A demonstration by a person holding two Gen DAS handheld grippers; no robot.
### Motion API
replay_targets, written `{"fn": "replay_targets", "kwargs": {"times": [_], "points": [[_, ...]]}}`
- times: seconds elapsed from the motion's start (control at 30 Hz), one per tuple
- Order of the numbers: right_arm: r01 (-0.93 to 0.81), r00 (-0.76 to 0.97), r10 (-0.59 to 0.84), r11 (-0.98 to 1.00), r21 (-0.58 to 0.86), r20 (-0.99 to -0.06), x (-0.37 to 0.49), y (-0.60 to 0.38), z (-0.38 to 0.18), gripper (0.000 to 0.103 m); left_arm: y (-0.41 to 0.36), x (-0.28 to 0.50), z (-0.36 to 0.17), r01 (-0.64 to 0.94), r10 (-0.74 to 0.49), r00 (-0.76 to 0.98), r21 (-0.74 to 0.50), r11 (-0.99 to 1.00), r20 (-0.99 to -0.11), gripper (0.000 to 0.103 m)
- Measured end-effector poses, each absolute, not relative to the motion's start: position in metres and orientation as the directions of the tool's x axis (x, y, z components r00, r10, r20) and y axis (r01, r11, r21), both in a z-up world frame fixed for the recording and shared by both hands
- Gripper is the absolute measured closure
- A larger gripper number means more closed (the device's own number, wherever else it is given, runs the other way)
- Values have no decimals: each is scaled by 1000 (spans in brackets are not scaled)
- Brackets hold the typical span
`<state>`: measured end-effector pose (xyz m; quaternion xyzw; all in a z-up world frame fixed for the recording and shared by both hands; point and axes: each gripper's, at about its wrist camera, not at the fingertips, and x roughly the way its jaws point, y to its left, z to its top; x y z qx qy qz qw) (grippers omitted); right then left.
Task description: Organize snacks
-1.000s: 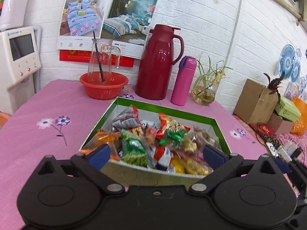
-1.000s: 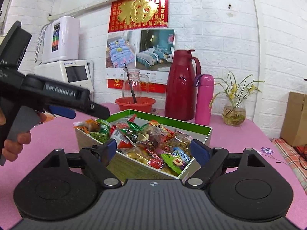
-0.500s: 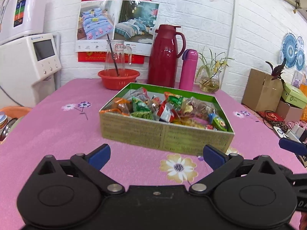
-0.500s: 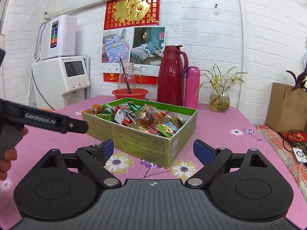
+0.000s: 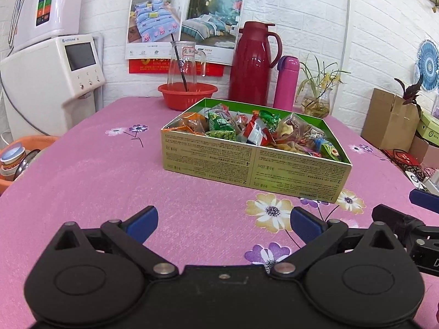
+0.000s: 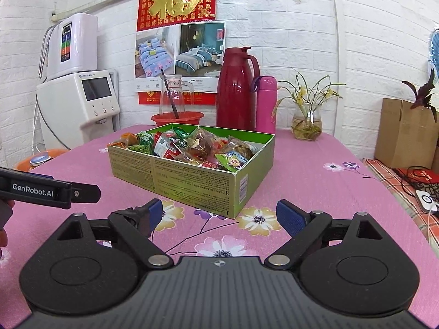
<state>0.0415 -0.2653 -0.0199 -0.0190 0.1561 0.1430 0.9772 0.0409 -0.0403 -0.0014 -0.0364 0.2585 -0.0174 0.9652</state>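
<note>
Across the whole lower scene spreads a pink flowered tablecloth [image 5: 82, 170], backed by a white brick wall with a red poster and bedding pictures. At its left edge stands a white water machine [image 6: 79, 101]. Near the middle of the cloth sits the green cardboard box [image 5: 247, 167], open at the top and heaped with snack packets [image 5: 252, 131] in green, red, orange and clear wrappers (their labels are too small to read). Behind the box, along the wall, stand a dark red thermos jug [image 5: 252, 65], a red plastic basin [image 5: 188, 94] holding a glass pitcher [image 5: 183, 63], a pink flask [image 5: 285, 82] just beside the jug, and a small glass vase with a plant [image 6: 306, 122]. Well short of the box, over bare cloth, the left gripper [image 5: 223, 223] hovers with its blue-padded jaws spread wide and nothing between them. Beside it, the right gripper [image 6: 219, 216] is likewise spread apart and empty, pointing at the box's near corner. Part of a hand [image 6: 4, 219] shows at the left border of the right wrist view.
</note>
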Motion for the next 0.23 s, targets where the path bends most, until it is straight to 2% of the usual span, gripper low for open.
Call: {"fn": "replay_targets", "kwargs": {"times": [0.23], "points": [[-287,909,274,958,5,-313,43,-263,-20,0,-42,41,-1,7,-42,868,-72,997,-495,0]]}}
